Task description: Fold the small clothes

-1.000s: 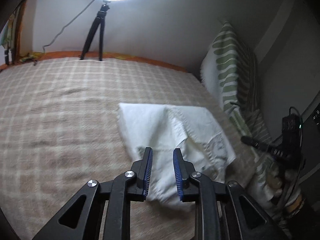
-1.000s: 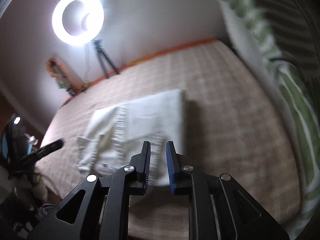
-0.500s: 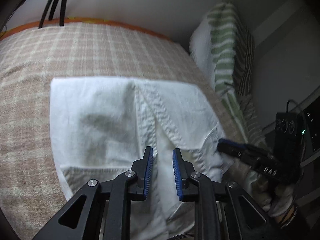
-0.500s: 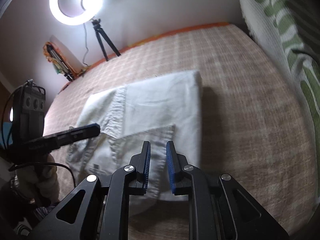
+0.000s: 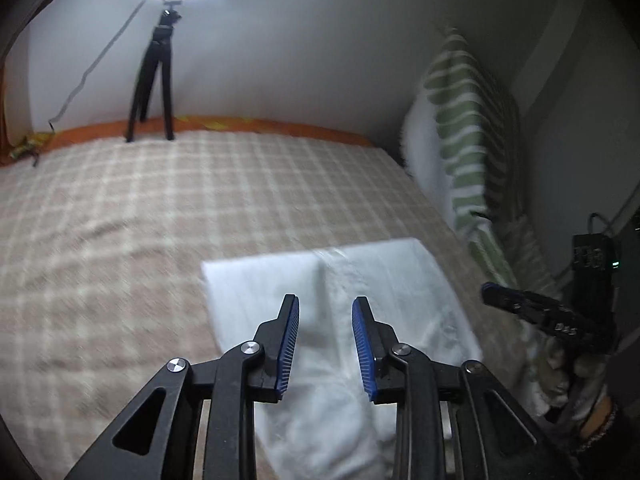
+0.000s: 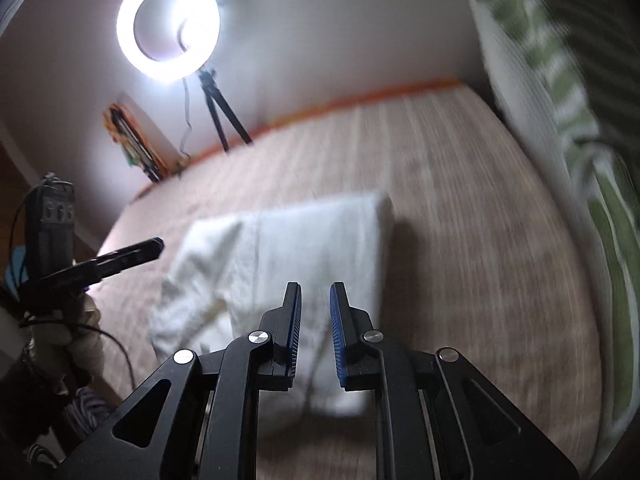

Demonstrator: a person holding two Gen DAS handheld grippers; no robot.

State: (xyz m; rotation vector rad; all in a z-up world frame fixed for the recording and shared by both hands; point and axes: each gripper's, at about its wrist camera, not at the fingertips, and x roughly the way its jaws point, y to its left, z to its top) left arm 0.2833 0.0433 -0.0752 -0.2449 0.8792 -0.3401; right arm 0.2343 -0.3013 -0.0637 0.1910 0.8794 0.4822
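Checked bedspread point(image 5: 120, 240); folded white garment point(image 5: 360, 280); left hand-held gripper point(image 5: 325, 344) opening, right hand-held gripper point(image 6: 315, 320) narrowly parted, both empty.

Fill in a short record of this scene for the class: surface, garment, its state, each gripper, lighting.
surface: checked blanket on a bed
garment: white garment, lying flat on the blanket
state: partly folded, seam visible down its middle
left gripper: over the garment, jaws apart and just opened further, nothing between them
right gripper: over the garment's near edge, jaws slightly apart, gripping nothing
lighting: ring light on a tripod at the far edge
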